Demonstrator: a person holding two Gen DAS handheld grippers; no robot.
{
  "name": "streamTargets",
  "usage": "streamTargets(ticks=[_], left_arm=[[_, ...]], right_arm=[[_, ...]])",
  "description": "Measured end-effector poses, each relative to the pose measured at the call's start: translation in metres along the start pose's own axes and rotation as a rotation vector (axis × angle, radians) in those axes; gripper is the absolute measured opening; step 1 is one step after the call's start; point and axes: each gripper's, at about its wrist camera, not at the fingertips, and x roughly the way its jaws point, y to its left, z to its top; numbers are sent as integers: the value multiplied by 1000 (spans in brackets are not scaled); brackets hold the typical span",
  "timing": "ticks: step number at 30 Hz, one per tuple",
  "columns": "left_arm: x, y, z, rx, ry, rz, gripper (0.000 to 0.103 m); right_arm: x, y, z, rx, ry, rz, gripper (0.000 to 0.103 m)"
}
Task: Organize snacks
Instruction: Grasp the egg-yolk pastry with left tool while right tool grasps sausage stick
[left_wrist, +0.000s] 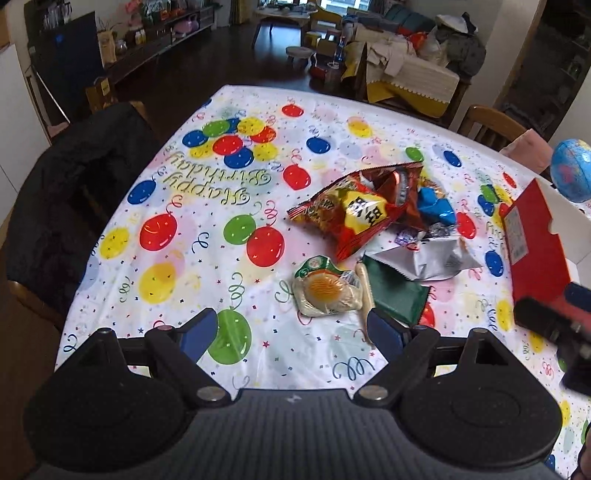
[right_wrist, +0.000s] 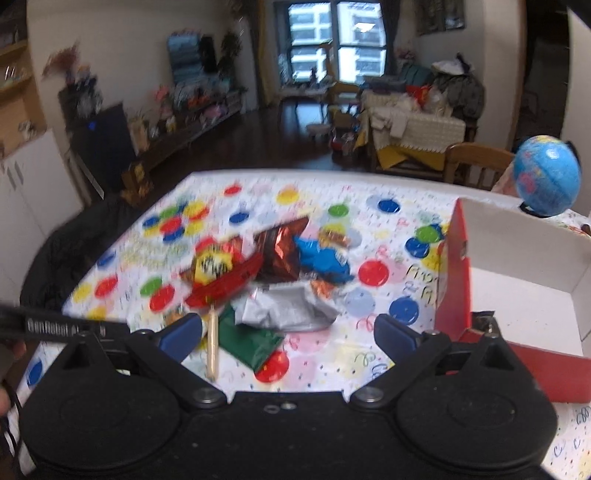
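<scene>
Left wrist view: I hold the left tongs (left_wrist: 291, 330) spread wide above the near edge of the worktop (left_wrist: 177, 258), nothing between the pads. The snack pile lies ahead of them and toward the worktop's right side. Nearest is a clear-wrapped pastry with an orange centre (left_wrist: 327, 291), just beyond the right-hand pad and apart from it. A thin tan stick (left_wrist: 364, 291) lies beside the pastry and reaches that pad; I cannot tell whether they touch. A dark green packet (left_wrist: 397, 293) lies just right of the stick, a crumpled silver wrapper (left_wrist: 439, 258) beyond it, then a red and yellow chip bag (left_wrist: 354, 214) and a blue packet (left_wrist: 434, 205) farther toward the far edge. A red box (left_wrist: 535, 251) with a white inside stands at the right edge, a globe (left_wrist: 572, 173) behind it.

Right wrist view (blurred): I hold the right tongs (right_wrist: 288, 338) likewise spread, pinching nothing. The green packet (right_wrist: 253, 341) lies between the pads' lines, nearer the left-hand pad; the stick (right_wrist: 213, 347) lies just beside that pad. The silver wrapper (right_wrist: 288, 308) sits just ahead of the gap. The open box (right_wrist: 524, 280) stands right of the right-hand pad, toward the worktop's right edge.
</scene>
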Motion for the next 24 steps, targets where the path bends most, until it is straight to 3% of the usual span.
streamTargets(ticks=[8, 11, 17, 21, 24], left_arm=[[40, -3, 5, 5, 67, 1, 88], [52, -4, 8, 19, 75, 0, 88], [71, -7, 12, 42, 98, -19, 88], [81, -9, 16, 47, 114, -27, 88], [87, -10, 18, 46, 118, -32, 88]], right_arm=[[45, 12, -17, -57, 129, 64, 85], [62, 23, -22, -102, 173, 133, 82], [87, 43, -23, -167, 219, 194, 77], [103, 52, -23, -189, 243, 223, 69], [110, 57, -23, -212, 253, 239, 57]])
